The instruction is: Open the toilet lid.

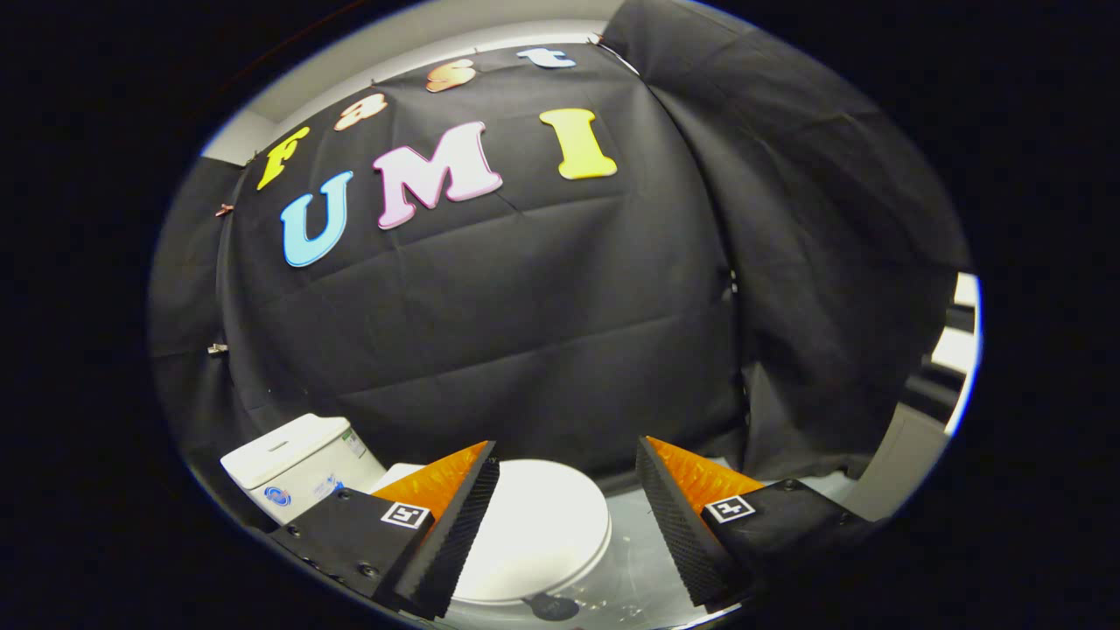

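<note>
The jaws of the black gripper (567, 516), with their orange backs and ribbed black pads, stand wide apart and hold nothing. Between them and a little beyond lies the smooth white oval toilet lid (538, 525), down flat on the bowl and touched by neither jaw. Past the left jaw stands the white boxy cistern (293, 464), just beside the lid's far end. A pale glossy floor (634, 569) shows between the lid and the right jaw.
</note>
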Action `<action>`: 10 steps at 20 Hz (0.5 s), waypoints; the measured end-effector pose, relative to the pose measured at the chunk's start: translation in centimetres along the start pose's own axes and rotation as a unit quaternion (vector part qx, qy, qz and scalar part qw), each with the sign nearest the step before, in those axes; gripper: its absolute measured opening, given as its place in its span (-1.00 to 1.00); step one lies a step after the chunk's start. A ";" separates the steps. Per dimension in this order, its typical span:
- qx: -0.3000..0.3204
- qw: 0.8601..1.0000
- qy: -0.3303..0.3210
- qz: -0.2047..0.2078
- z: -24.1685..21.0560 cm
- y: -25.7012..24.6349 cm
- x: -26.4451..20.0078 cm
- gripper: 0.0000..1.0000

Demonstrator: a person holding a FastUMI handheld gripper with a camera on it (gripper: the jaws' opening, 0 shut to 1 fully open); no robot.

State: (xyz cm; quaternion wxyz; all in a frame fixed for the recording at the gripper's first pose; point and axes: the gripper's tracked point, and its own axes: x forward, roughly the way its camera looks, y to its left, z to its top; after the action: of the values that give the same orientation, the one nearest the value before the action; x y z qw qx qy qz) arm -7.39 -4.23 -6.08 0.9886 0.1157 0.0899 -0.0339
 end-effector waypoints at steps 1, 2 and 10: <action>0.011 1.000 0.017 -0.002 -2.0 -0.6 -0.2 0.96; 0.026 0.999 0.036 -0.002 -4.2 -1.3 -0.4 0.97; 0.191 0.970 0.151 0.006 -15.6 -2.9 -2.2 0.95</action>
State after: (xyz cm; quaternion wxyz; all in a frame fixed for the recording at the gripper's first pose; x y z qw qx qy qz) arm -12.44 -3.29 -21.21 0.9235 0.3065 0.2290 -0.0269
